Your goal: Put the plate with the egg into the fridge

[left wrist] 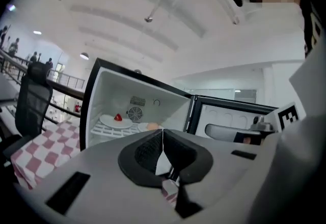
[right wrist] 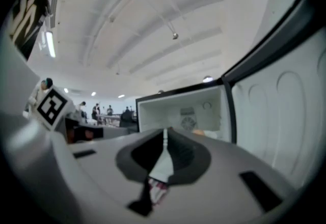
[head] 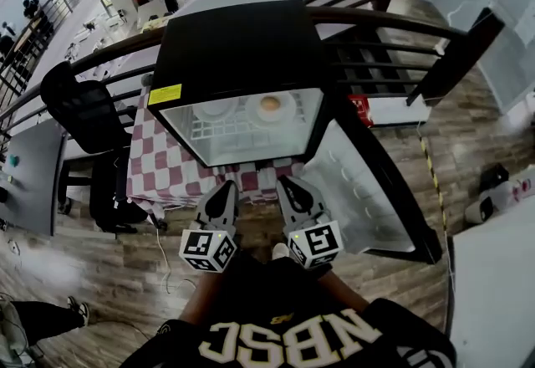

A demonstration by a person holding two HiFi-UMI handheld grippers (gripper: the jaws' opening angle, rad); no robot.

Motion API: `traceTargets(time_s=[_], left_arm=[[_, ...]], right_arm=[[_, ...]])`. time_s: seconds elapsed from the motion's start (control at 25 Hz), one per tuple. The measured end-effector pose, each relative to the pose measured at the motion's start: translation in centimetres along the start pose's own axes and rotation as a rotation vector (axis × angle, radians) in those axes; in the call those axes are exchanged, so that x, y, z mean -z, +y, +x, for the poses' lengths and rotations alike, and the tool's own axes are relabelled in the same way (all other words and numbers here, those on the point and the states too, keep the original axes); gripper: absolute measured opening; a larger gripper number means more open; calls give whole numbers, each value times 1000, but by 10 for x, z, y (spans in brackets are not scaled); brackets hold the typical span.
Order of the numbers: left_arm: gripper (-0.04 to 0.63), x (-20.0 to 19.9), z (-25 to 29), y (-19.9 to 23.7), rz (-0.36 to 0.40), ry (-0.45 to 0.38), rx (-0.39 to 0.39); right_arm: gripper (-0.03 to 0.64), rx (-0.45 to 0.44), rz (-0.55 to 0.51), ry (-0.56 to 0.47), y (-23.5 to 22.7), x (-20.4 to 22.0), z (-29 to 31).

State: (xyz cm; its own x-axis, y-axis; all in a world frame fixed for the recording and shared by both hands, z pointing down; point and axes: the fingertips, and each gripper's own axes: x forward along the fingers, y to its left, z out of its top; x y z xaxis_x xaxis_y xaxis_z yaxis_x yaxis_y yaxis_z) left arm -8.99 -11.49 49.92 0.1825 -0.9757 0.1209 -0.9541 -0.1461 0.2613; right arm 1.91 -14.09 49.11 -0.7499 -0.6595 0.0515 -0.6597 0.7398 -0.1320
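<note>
White plate with the egg [head: 272, 107] is sitting on the rack inside the fridge [head: 242, 48], upper centre of the frame. The left gripper [head: 226, 189] and right gripper [head: 288, 186] are hanging below it, jaws pressed together on nothing. Placing looks done, so what is waiting is probably pushing the open door [head: 355, 182] shut.

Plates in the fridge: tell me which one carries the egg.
The right-hand plate, nearer the open door, carries the egg; the left plate holds something small and red.
</note>
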Motion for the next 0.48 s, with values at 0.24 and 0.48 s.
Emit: traceTargets(time_s=[0.24, 0.48], left_arm=[[23, -38, -1, -1, 163, -90, -21], [21, -66, -13, 20, 182, -119, -37]], right_arm=[[37, 69, -53, -28, -4, -22, 1], [37, 108, -72, -29, 7, -42, 17]])
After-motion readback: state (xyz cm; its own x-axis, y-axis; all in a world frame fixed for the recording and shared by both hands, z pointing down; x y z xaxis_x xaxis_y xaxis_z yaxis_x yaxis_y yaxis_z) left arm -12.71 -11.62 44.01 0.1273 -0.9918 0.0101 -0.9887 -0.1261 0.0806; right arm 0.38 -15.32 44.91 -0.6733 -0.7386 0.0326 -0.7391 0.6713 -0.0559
